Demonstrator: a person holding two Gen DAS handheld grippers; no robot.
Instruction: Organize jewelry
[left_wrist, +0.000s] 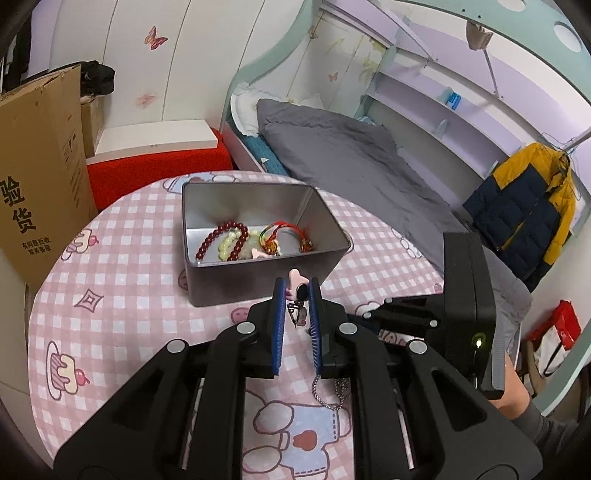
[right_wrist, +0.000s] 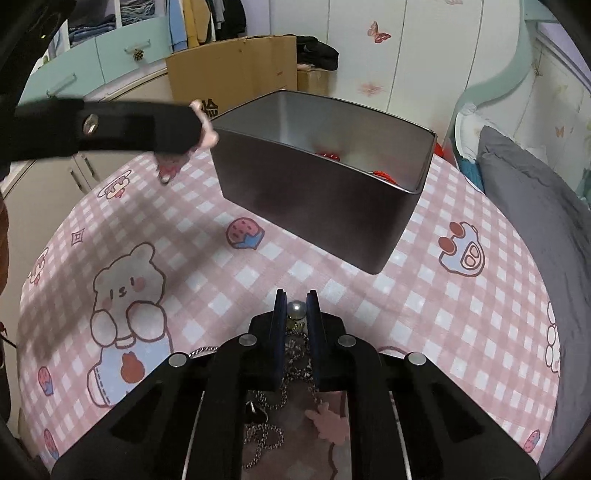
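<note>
Pinching a small pink charm (left_wrist: 294, 286) between nearly closed jaws, your left gripper (left_wrist: 297, 295) holds it just short of the metal tin (left_wrist: 258, 280). Your right gripper (right_wrist: 296, 308) is clenched on a silver bead (right_wrist: 296, 309) with its chain (right_wrist: 295, 354) trailing back over the pink checked tablecloth (right_wrist: 461, 317). Farther on, the tin holds dark red beads (left_wrist: 221, 240), pale beads (left_wrist: 231, 238) and a red cord bracelet (left_wrist: 284, 230).

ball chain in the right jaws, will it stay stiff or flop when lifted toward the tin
Likely floppy: the ball chain already sags in loops below the jaws. Its pearl pendant may swing. It looks light, but trailing loops could snag the metal tin rim.
</note>
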